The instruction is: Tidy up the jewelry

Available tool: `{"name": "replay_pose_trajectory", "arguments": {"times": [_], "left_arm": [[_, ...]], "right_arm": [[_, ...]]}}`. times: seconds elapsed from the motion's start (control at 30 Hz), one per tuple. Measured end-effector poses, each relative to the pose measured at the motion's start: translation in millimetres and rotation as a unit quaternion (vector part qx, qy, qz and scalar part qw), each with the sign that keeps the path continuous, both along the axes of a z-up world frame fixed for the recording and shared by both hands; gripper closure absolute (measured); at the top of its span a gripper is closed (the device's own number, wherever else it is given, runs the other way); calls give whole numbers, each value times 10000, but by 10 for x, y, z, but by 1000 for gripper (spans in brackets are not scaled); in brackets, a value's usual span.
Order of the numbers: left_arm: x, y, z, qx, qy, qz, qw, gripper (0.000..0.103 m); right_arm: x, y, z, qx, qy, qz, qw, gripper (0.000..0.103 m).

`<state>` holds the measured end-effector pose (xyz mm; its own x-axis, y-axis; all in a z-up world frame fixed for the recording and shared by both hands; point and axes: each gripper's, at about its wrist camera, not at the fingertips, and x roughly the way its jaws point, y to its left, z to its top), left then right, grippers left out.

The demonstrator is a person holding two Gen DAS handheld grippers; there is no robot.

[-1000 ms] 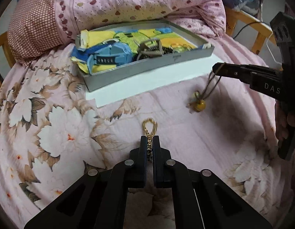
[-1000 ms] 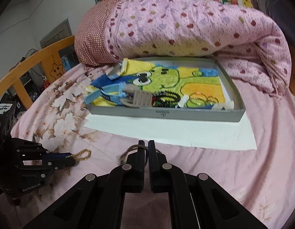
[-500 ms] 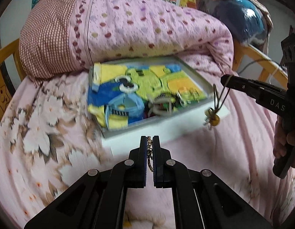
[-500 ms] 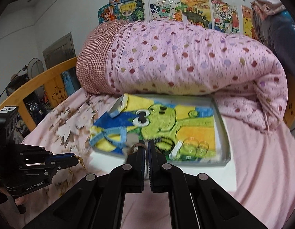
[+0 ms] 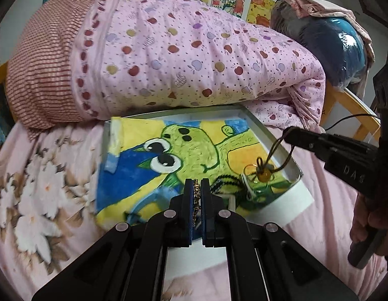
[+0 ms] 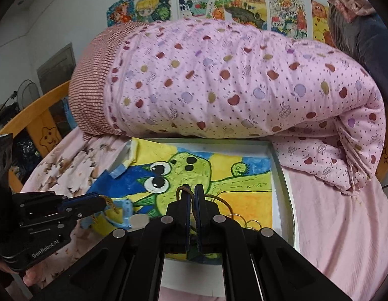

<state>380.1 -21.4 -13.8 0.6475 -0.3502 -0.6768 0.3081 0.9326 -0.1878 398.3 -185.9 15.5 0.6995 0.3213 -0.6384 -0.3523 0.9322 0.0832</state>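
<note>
The task looks well along; a hair tie [image 5: 225, 183] and rings [image 6: 253, 223] already lie in the tray [image 5: 263, 128], just ahead of both tools, while two pieces remain to be set down; the left tool [image 5: 197, 188] is clamped on a gold chain [image 5: 196, 200] above the tray's near edge; the right tool [image 6: 191, 195] is clamped on a cord necklace [image 5: 264, 173], its bead hanging over the rings.

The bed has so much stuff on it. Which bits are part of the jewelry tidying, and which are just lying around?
Part of the job:
- gold chain in the left gripper
- cord with a yellow bead in the right gripper
- tray
- rings in the tray

Just lying around:
- rolled quilt
- wall drawings
</note>
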Motion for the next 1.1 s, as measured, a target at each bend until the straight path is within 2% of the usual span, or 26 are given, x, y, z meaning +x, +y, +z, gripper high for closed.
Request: {"name": "replay_pose_trajectory", "arguments": {"times": [0.23,0.57,0.73,0.83,0.9,0.93,1.0,1.1], "left_arm": [[235,-140,-205,-157,221,-27,9996,100],[273,-317,-370,-199,355,-112,9991,100],[289,-336,-391,-220,485,-80,9986,99],[291,-323,-387,-247,539,-35,9982,99],[287,-318,-373,-242,546,-17,9982,92],[282,-318,-364,-228,549,-7,9982,87],[260,-310,-339,-208,532,20,9984,70],[222,-260,-273,-240,440,119,9987,67]], "right_arm": [[124,-79,-205,-146,230,-92,9996,99],[136,-237,-420,-266,661,-276,9971,97],[151,-332,-464,-218,919,-383,9948,74],[141,-364,-468,-215,1007,-414,9938,74],[137,-370,-465,-197,1041,-432,9934,73],[134,-375,-463,-176,1057,-449,9932,68],[124,-378,-449,-143,1054,-474,9932,60],[83,-387,-388,-107,965,-479,9941,55]]}}
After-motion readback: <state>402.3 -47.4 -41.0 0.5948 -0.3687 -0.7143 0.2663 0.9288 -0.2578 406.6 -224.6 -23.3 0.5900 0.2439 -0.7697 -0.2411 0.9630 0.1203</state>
